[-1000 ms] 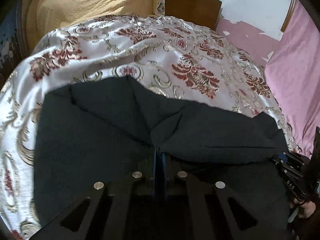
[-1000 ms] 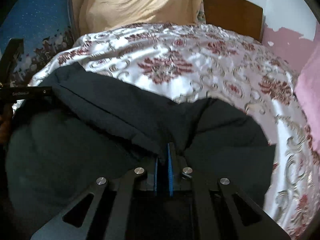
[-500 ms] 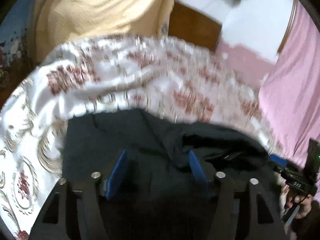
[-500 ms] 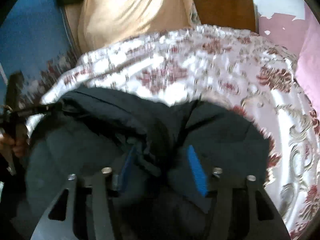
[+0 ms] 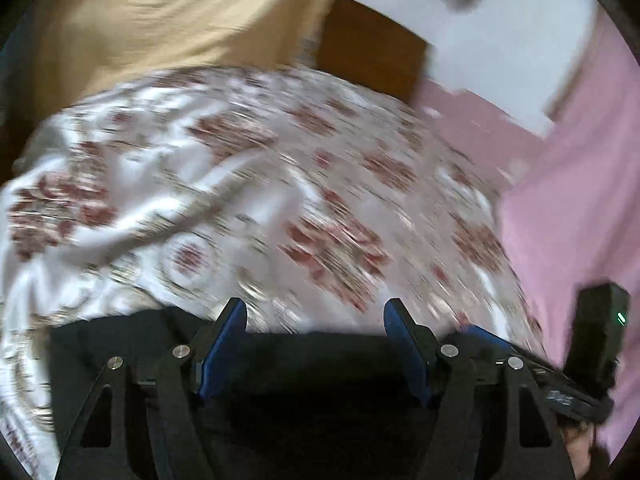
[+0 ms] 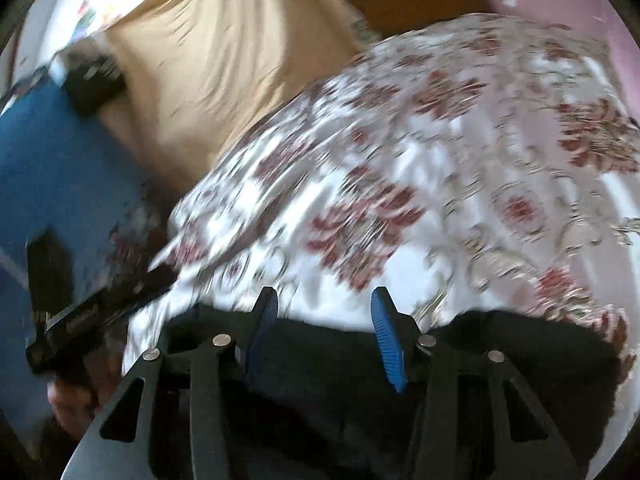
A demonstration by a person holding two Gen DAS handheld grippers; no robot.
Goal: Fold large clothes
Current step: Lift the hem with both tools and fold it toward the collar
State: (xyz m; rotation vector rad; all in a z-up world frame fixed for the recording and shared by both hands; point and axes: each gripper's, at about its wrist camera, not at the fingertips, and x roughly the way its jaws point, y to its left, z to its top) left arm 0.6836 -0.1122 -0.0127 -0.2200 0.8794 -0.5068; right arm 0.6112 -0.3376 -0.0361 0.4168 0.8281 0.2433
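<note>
A dark, near-black garment [image 5: 316,356] lies folded on the floral bedspread [image 5: 240,200], low in both views. My left gripper [image 5: 315,308] hovers over the garment's far edge; its jaws are opening, and the blue pads [image 5: 224,344] press on nothing. In the right wrist view the same garment [image 6: 520,352] fills the bottom under my right gripper [image 6: 323,294]. Its jaws stand apart and are closing, with only air between the blue pads [image 6: 386,340] and cloth lying below. Both views are motion-blurred.
A tan cloth [image 5: 160,20] and a wooden headboard [image 5: 372,52] stand past the bed's far end. A pink curtain [image 5: 580,220] hangs along the right. The right tool's camera block [image 5: 600,328] shows at the right edge. A blue surface [image 6: 60,160] lies left of the bed.
Both grippers were shut on folds of the dark garment, then opened and let it go. Both have lifted and drawn back, so the garment sits lower in each view. The right view has tilted.
</note>
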